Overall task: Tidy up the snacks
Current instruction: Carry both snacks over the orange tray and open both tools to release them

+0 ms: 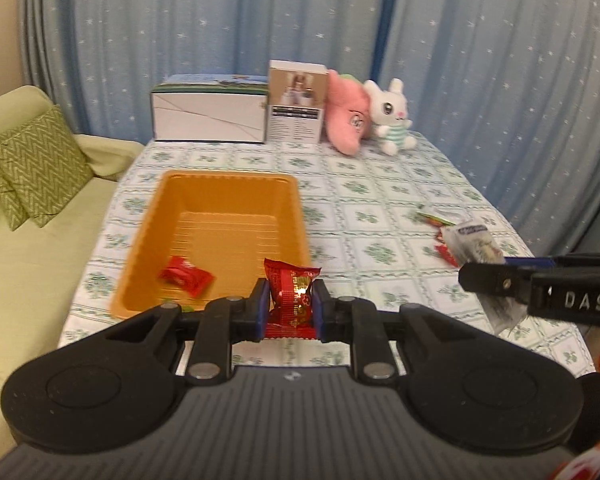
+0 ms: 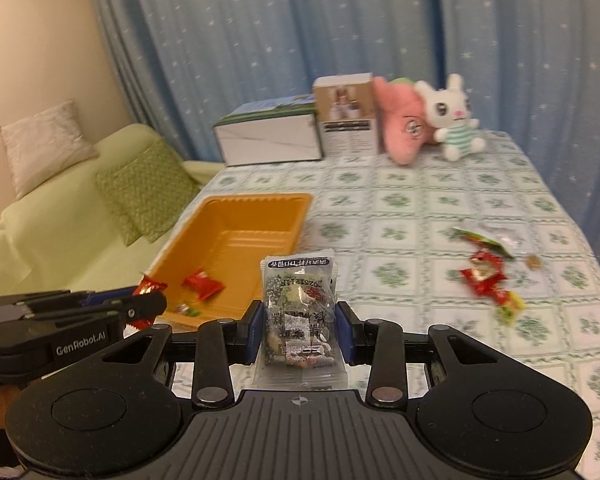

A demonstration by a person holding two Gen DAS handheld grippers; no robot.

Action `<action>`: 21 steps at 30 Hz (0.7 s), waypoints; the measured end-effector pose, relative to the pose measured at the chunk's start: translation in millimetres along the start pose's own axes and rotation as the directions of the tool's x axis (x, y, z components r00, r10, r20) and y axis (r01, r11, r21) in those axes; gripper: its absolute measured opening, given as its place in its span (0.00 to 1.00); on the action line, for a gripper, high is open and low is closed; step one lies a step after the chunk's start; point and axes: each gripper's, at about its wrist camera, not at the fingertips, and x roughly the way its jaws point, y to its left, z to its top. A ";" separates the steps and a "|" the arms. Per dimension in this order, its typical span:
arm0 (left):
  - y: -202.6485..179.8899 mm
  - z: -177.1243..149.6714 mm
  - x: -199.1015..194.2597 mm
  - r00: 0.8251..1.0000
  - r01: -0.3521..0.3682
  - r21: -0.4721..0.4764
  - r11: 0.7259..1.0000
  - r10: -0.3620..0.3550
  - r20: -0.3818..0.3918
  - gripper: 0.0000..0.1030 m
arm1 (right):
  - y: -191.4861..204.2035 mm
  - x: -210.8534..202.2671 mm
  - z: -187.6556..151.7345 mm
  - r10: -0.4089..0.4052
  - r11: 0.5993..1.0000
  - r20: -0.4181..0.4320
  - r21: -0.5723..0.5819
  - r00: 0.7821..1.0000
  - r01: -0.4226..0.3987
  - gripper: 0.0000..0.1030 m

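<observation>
red snack packet (image 1: pixel 290 300) pinched between left tongs (image 1: pixel 290 308)

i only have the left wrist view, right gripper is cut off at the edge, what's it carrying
Observer: The right gripper is shut on a clear packet with dark print, held upright.
Operator: any snacks left on the table i can't see
Observer: Yes, a tiny brown piece lies alone right of the red wrappers, out of your view.
Operator: anything in the tray near corner, my gripper blocks it
Observer: A small green and red candy lies in the orange tray, close to its near wall.
</observation>
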 end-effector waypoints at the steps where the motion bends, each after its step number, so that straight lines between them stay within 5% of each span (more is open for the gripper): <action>1: 5.6 1.1 -1.2 1.000 -0.004 -0.003 1.000 0.004 0.000 0.19 | 5.0 4.3 0.4 0.007 1.000 -0.006 -0.007 1.000 -0.007 0.37; 12: 61.4 27.8 8.5 0.999 -0.049 -0.019 0.999 0.049 0.000 0.19 | 31.8 52.3 18.6 0.050 0.997 -0.044 -0.053 0.998 -0.053 0.37; 21: 86.8 46.5 52.8 0.998 -0.033 -0.014 0.999 0.032 -0.046 0.19 | 32.5 107.7 35.0 0.077 0.996 -0.082 -0.041 0.994 -0.081 0.37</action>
